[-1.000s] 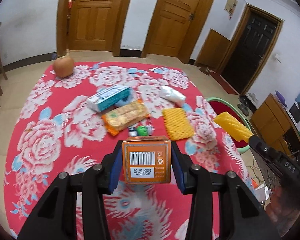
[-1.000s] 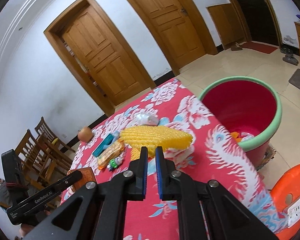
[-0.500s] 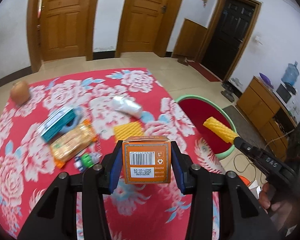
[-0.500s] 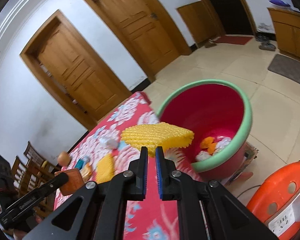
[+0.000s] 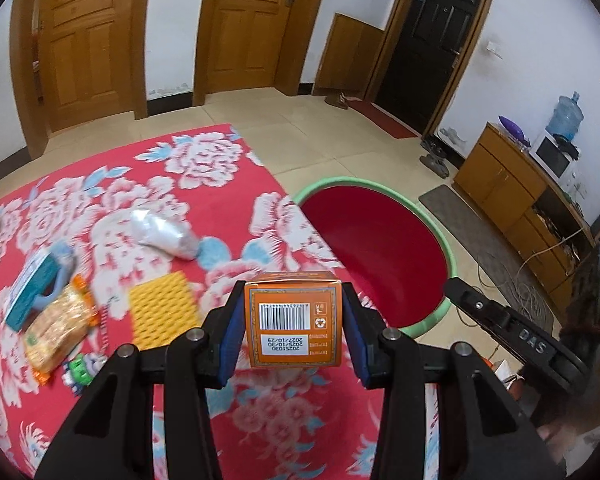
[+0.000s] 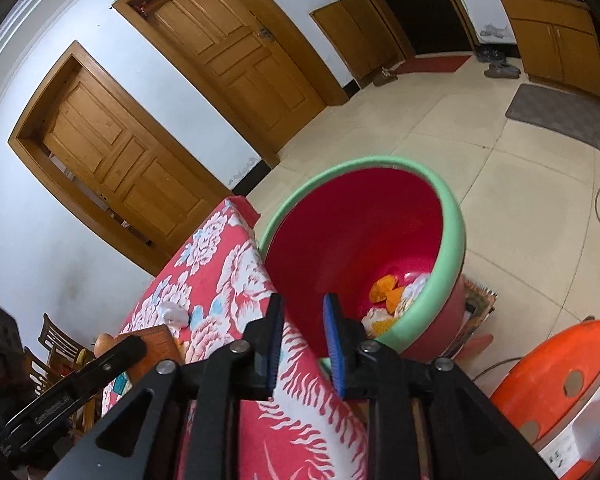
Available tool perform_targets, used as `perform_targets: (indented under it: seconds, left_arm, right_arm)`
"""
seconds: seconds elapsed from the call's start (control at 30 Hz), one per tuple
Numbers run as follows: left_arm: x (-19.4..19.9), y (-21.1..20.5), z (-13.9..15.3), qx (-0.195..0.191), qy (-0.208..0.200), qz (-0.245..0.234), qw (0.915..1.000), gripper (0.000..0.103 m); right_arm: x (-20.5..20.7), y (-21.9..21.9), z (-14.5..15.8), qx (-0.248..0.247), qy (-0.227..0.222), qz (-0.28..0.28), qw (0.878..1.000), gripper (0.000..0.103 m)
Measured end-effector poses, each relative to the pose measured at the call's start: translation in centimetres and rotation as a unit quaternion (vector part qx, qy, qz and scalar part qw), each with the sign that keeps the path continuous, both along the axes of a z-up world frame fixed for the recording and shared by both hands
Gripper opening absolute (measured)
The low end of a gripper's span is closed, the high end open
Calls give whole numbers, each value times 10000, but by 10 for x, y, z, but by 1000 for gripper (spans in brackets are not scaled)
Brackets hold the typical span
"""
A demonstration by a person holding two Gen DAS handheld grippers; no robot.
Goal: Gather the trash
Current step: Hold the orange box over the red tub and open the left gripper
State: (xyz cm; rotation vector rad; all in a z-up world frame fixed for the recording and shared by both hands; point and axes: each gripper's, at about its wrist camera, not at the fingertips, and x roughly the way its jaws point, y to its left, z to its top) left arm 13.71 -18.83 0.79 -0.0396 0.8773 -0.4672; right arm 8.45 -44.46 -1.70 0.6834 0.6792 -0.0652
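Note:
My left gripper [image 5: 294,316] is shut on an orange carton [image 5: 294,326] with a barcode, held above the table's right edge near the bin. The red bin with a green rim [image 5: 446,248] stands on the floor beside the table; the right wrist view shows it [image 6: 450,248] with orange and white trash inside. My right gripper [image 6: 302,320] is open and empty, at the bin's near rim. On the floral tablecloth [image 5: 204,160] lie a yellow foam net [image 5: 164,310], a white crumpled bag [image 5: 164,234], a teal box [image 5: 32,288], a snack packet [image 5: 56,326] and a small green bottle [image 5: 78,372].
The right gripper's body [image 5: 516,334] shows at the lower right of the left wrist view. An orange stool [image 6: 556,380] stands right of the bin. Wooden cabinets [image 5: 516,192] line the right wall. Cables lie on the tiled floor [image 6: 500,184]. Chairs [image 6: 56,336] stand past the table.
My right gripper has opened and the yellow foam net it held is gone from between its fingers. Both grippers have swung right toward the bin, the left still holding the carton.

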Motion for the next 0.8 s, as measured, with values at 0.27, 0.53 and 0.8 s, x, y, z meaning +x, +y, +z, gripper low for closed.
perform_targets:
  seconds: [0.27,0.53,0.8]
  left_arm:
    - [15,-40,-1,272,-200,-62,9994,45]
    - [33,-80,-12,358,-375,-214,9984,46]
    - [42,-94,-23,466,-320,-197,9982,58]
  right_arm:
    - [-10,-11,6,-340,82,-221,9991,31]
    - [-26,-19,1,-416,241,-174,9987,49]
    - [-37,-26,-5,-310,292,-250,9988,53]
